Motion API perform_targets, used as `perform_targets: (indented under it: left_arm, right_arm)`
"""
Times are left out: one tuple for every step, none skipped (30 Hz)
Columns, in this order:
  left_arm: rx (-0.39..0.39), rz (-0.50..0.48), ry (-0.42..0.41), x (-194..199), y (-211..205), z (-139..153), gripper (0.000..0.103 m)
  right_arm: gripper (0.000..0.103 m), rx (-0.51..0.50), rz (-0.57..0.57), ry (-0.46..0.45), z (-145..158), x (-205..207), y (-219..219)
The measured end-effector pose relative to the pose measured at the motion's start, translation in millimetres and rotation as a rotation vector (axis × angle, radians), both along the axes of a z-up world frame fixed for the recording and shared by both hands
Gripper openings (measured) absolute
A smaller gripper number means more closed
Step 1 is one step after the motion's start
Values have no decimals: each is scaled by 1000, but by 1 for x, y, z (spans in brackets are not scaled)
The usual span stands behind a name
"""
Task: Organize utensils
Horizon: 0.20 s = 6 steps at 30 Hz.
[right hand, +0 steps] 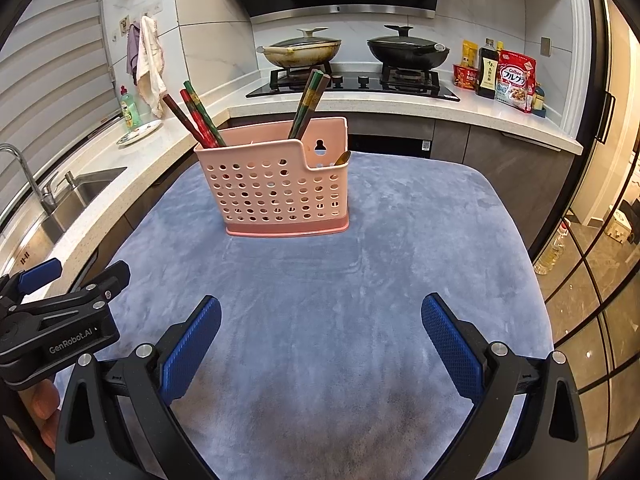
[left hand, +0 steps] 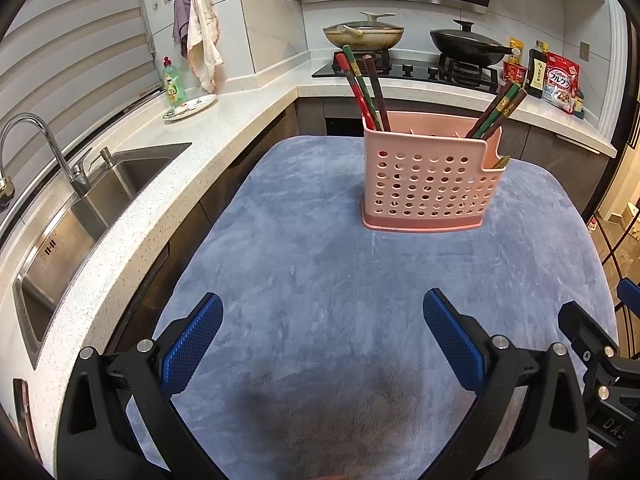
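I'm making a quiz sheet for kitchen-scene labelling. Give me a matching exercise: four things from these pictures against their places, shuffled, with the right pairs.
Things:
1. chopsticks
2. black wok
3. green dish soap bottle
4. white cloth

Places:
A. on the counter by the sink
B. hanging on the wall
C. standing in the pink holder
D. on the right-hand burner of the stove

Pairs: 1-C, 2-D, 3-A, 4-B

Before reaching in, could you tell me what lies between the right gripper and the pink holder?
Only bare blue cloth lies between right gripper and pink holder, per the right wrist view.
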<state>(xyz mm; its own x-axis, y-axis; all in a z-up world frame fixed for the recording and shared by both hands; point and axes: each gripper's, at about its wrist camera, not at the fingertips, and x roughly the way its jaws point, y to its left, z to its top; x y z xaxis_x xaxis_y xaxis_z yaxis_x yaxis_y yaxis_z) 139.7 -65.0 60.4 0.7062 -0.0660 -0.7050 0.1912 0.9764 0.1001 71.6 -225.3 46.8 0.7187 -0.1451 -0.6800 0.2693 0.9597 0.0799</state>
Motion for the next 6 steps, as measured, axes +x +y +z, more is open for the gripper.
perform_targets:
  left_arm:
    - [-3, 1, 1, 1, 0, 0, 96]
    - [-5, 1, 2, 2, 0, 0, 96]
    - [-5, 1, 1, 2, 0, 0, 96]
    - [-3, -1, -1, 3, 0, 0, 96]
    - [-2, -1, -1, 3, 0, 0, 96]
    - [-1, -3, -1, 3, -1, 1, 96]
  right_arm:
    - [97, 1, -1, 0, 0, 0, 0]
    - [97, 1, -2, 0, 0, 0, -1]
    - [97, 1, -3, 0, 0, 0, -1]
    - [97, 1, -3, 0, 1, 0, -1]
    - [97, 1, -3, 0, 0, 0, -2]
    - [97, 1, -3, 0, 0, 0, -2]
